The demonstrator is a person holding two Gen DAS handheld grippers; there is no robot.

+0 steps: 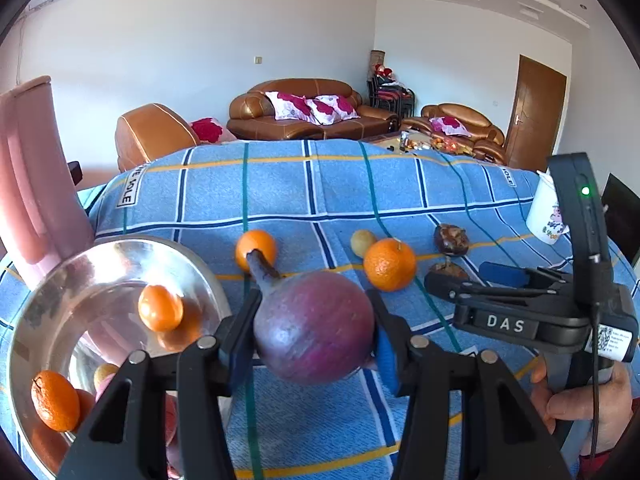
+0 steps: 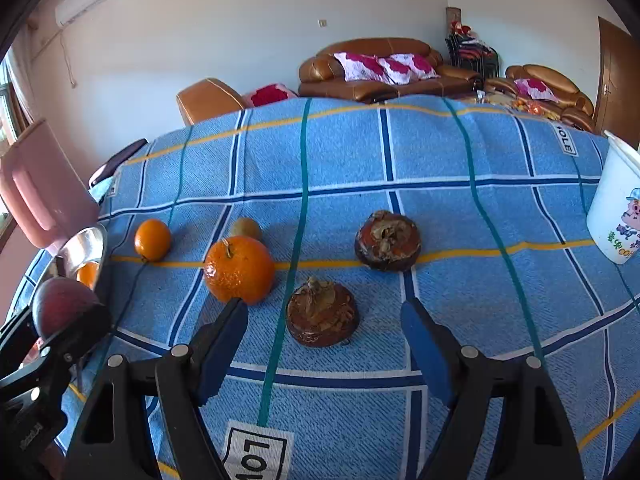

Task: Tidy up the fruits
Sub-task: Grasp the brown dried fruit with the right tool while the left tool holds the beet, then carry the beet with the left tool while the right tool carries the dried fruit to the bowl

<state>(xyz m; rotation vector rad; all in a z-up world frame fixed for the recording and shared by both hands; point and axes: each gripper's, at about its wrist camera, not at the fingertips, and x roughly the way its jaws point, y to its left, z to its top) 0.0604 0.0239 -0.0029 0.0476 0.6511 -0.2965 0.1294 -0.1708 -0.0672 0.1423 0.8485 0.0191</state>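
Steel bowl point(image 1: 48, 312), at 9 o'clock, holds oranges point(image 1: 160, 307). Left claw point(image 1: 314, 334) grips a purple fruit point(image 1: 316, 326); right claw point(image 2: 324, 344), marked "DAS", gapes wide, empty.

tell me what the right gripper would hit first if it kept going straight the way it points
Most likely the near brown dried-out fruit on the blue checked cloth; it sits between the open right gripper fingers' line. Depth is hard to judge in the fisheye view.

Light: bright daylight, window point(image 2: 8, 112) at left edge.
Glare: metal bowl point(image 1: 48, 300) mirrors.
Edges: fisheye bending, black corners.
Focus: sharp.
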